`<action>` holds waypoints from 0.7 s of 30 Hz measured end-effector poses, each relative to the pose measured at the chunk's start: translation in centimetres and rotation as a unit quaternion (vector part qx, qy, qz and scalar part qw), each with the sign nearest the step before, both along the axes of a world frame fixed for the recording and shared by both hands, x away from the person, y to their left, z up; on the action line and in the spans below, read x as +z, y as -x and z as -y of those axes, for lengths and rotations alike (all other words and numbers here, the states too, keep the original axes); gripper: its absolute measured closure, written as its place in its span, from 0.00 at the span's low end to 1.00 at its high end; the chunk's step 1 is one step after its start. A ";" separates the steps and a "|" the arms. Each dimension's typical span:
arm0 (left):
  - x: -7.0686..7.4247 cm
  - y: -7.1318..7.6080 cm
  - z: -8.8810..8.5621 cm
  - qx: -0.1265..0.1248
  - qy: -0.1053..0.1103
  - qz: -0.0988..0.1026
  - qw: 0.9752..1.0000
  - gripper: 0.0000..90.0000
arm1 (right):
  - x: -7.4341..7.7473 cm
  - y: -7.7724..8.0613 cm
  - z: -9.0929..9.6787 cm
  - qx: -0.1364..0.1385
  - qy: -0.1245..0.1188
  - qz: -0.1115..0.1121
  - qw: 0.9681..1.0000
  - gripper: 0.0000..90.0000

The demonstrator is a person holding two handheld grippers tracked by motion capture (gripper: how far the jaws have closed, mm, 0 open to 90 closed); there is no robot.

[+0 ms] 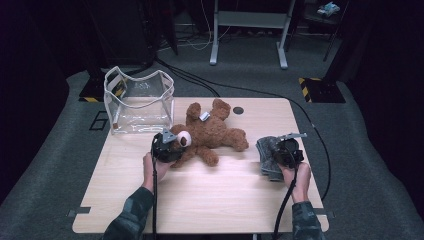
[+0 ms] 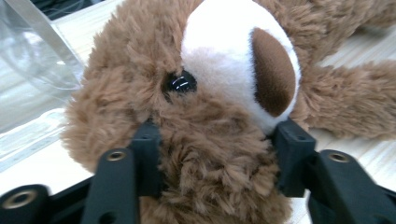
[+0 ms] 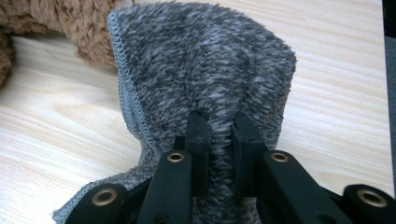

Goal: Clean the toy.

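Teddy bear (image 1: 207,132) lies on wooden table (image 1: 200,195).

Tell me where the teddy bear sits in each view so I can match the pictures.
High view: teddy bear at table centre, its head at the left gripper.
Left gripper view: its head between the jaws.
Right gripper view: brown fur at top left, behind the grey cloth.
Shared landmark: wooden table.

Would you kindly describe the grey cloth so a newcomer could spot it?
On the wooden table, look near the right edge, beyond the teddy bear. The folded grey fleece cloth lies there, pinched by the right gripper; it is the one grey item.
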State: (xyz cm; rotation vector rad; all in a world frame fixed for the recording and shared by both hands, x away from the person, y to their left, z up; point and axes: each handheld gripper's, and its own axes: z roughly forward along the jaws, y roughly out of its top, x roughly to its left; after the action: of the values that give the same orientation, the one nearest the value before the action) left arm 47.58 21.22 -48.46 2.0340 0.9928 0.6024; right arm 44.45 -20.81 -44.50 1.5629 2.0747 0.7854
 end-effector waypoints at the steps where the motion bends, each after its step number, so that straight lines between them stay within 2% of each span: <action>1: -0.1 -0.1 -0.1 -0.001 0.008 0.001 1.000 0.58 | 0.1 0.0 0.0 0.000 -0.001 0.000 1.000 0.89; 3: 0.0 -0.2 -0.4 -0.019 0.009 -0.001 1.000 0.60 | 0.3 0.0 -0.1 0.000 0.000 0.001 1.000 0.89; 5: -0.1 -0.3 -0.5 -0.023 0.017 0.001 1.000 0.62 | 0.3 0.0 0.0 0.001 0.001 0.001 1.000 0.89; 7: 0.0 -0.3 -0.6 -0.033 0.015 0.002 0.999 0.64 | 0.4 0.0 0.0 -0.001 0.001 0.001 1.000 0.89; 12: -0.2 -0.3 -1.2 -0.074 0.025 0.004 0.997 0.66 | 0.5 0.0 0.1 -0.002 0.003 0.003 1.000 0.89; 14: -0.2 -0.2 -1.2 -0.077 0.029 0.007 0.997 0.66 | 0.7 0.0 0.1 -0.003 0.003 0.003 1.000 0.89; 18: -0.1 -0.3 -1.4 -0.105 0.036 0.001 0.994 0.66 | 1.2 -0.1 0.0 0.001 0.006 0.011 1.000 0.89; 20: -0.2 -0.3 -1.3 -0.113 0.037 0.006 0.993 0.66 | 1.6 -0.2 -0.3 0.005 0.005 0.014 1.000 0.89; 21: -0.1 -0.3 -1.3 -0.126 0.036 0.003 0.991 0.66 | 1.8 -0.2 -0.6 0.006 0.005 0.014 1.000 0.89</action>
State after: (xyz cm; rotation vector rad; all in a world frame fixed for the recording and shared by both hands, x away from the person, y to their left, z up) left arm 47.85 22.55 -48.58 2.0506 0.7287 0.4316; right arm 44.60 -20.26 -42.66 1.5259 2.0664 0.7954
